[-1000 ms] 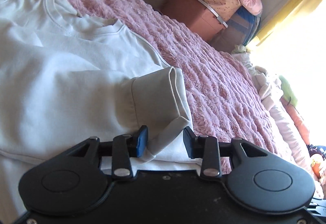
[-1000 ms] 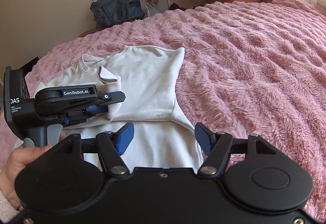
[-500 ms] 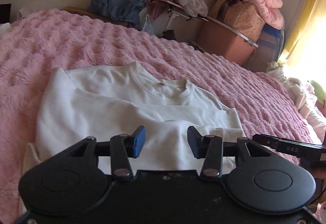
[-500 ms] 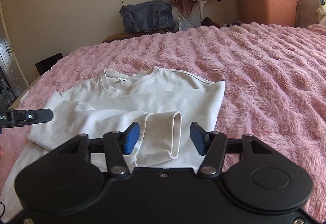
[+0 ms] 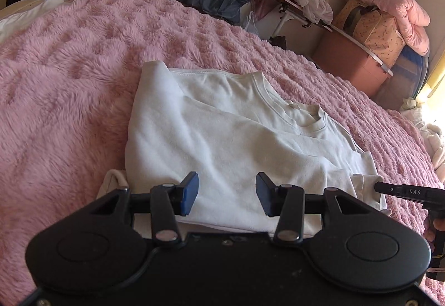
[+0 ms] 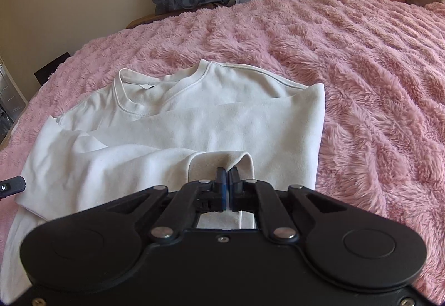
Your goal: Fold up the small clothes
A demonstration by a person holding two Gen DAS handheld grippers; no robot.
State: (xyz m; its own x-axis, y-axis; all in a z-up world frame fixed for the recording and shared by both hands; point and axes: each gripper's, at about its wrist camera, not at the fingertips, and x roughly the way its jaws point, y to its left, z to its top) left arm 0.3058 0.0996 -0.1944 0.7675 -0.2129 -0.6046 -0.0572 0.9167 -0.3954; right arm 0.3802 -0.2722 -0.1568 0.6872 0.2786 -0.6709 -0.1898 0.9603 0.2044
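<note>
While the white sweatshirt [image 6: 211, 122] lies flat on the pink bed [image 6: 375, 78], collar at the far end and its length running away from the viewer, the right hand-held gripper [image 6: 227, 181] has just closed on the cuff [image 6: 222, 164] of the sleeve folded across the near part. The left hand-held gripper [image 5: 226, 193] hovers with jaws apart, holding nothing, above the body's near left. The right is therefore better placed to draw the sleeve across.

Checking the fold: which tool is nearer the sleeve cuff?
Right. The right tool is shut on the sleeve cuff; the left tool hovers open over the shirt body.
</note>
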